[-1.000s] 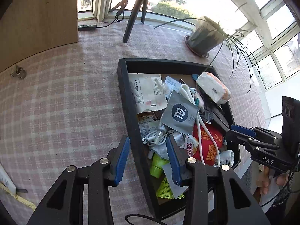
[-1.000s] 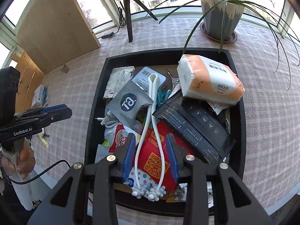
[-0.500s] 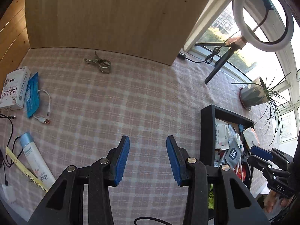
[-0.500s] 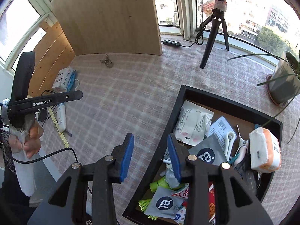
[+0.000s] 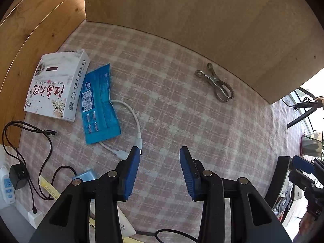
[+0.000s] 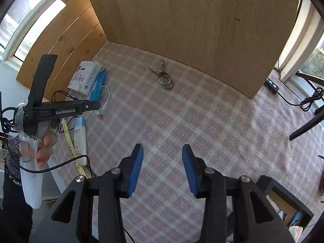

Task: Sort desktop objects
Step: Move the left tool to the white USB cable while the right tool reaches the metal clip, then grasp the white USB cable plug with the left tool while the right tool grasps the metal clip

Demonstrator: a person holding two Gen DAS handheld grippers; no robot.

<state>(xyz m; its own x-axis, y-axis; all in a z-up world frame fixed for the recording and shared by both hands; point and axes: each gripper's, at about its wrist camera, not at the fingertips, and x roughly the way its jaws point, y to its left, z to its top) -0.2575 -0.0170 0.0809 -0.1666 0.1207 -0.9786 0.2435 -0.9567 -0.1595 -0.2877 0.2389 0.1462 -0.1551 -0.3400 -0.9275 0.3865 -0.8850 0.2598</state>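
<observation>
Hovering above the checked table (image 5: 202, 125), the left claw (image 5: 160, 170) stands parted and empty; the right claw (image 6: 162, 168) is opening, nothing between its pads. Sorting appears partly done: a white box (image 5: 54, 85), blue packet (image 5: 99, 105) and white cable (image 5: 133, 121) lie grouped near the table's left edge, a metal clip (image 5: 217, 84) alone by the back board. The black tray (image 6: 283, 192) at the right edge still holds items. The clip's long axis runs diagonally, handles toward the board.
</observation>
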